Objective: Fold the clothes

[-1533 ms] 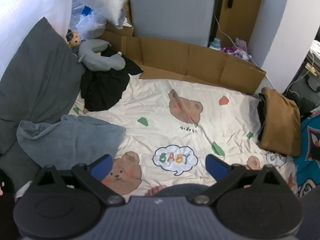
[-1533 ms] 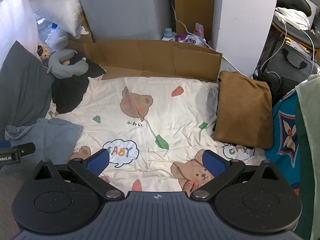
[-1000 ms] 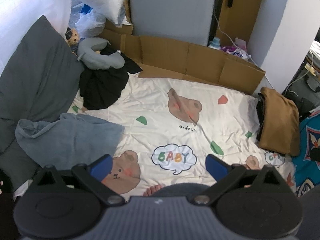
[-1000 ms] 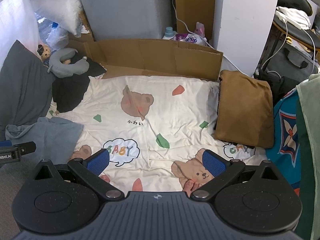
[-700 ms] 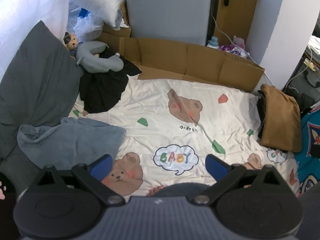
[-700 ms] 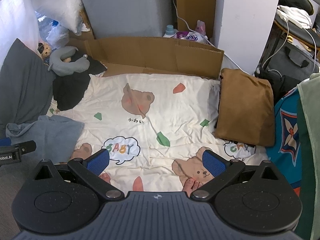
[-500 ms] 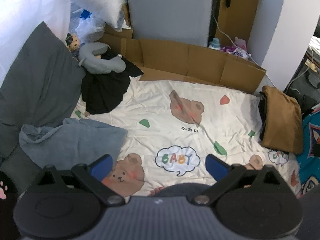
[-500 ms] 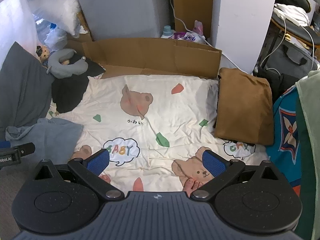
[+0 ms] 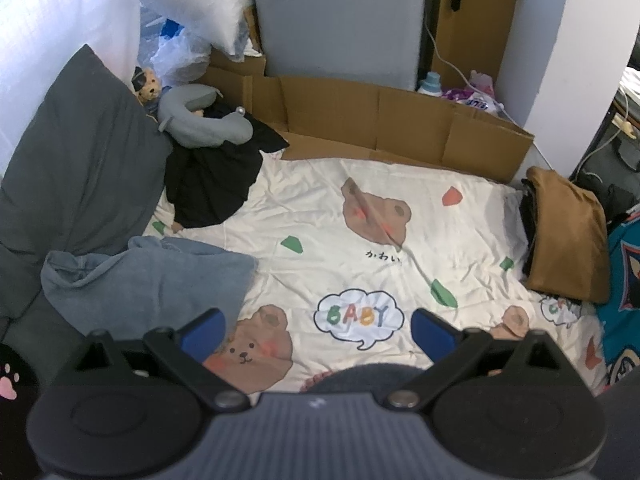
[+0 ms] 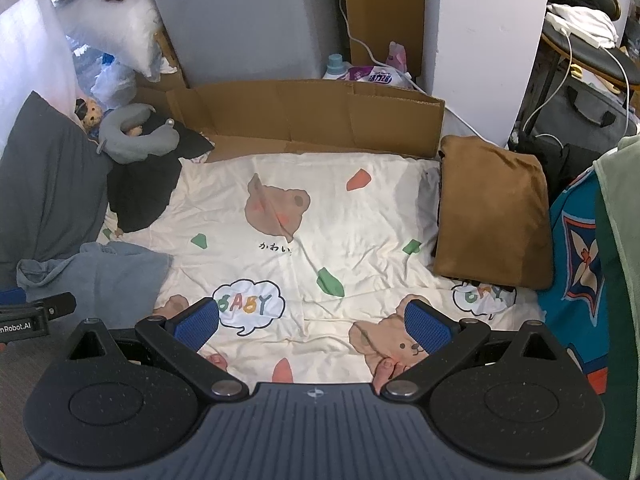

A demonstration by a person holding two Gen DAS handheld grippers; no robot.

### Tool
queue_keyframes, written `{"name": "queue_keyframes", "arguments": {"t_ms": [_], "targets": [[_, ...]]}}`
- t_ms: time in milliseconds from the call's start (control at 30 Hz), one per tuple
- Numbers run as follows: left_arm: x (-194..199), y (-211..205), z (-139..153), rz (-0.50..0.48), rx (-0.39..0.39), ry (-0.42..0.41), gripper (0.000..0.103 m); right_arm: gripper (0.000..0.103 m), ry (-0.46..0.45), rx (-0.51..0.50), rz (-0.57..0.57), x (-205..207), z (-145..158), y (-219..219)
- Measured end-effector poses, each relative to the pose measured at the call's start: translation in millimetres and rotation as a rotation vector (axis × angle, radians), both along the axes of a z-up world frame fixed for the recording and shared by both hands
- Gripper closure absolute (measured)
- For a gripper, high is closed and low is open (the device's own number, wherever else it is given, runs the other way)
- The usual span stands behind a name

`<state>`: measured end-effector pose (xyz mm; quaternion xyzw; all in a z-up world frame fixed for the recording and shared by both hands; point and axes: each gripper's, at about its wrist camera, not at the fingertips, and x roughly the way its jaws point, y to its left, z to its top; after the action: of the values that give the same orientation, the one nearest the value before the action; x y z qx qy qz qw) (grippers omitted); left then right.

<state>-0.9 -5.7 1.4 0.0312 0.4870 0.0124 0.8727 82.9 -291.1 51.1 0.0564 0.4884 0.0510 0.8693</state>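
Overall light: bright, even, daylight-like.
Source: the left side; the white curtain (image 9: 60, 12) is blown out in the left wrist view.
Glare: white pillow (image 9: 208, 4) nearly overexposed, detail lost.
Shadows: soft, faint grey in the bear-print sheet (image 9: 360, 216) creases.
Distortion: strong fisheye; cardboard wall (image 10: 312, 116) bows, corners vignette black.
Focus: centre sharp; near gripper housings and edges slightly soft.
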Motion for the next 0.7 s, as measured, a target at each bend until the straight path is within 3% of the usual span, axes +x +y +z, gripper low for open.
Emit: {"name": "queue_keyframes", "arguments": {"t_ms": [267,567,700], "targets": [[2,1,2,0.0,0.004,0.005,0.003,0.001,-0.011,0.003,0.0,-1,1,1],[4,11,3,-0.009,-0.065,0.021,0.003,0.001,-0.016,-0.021,0.011,0,3,3],[4,12,6,-0.018,-0.046,0.012,0.002,0.001,-0.007,-0.011,-0.009,2,4,-1]]}}
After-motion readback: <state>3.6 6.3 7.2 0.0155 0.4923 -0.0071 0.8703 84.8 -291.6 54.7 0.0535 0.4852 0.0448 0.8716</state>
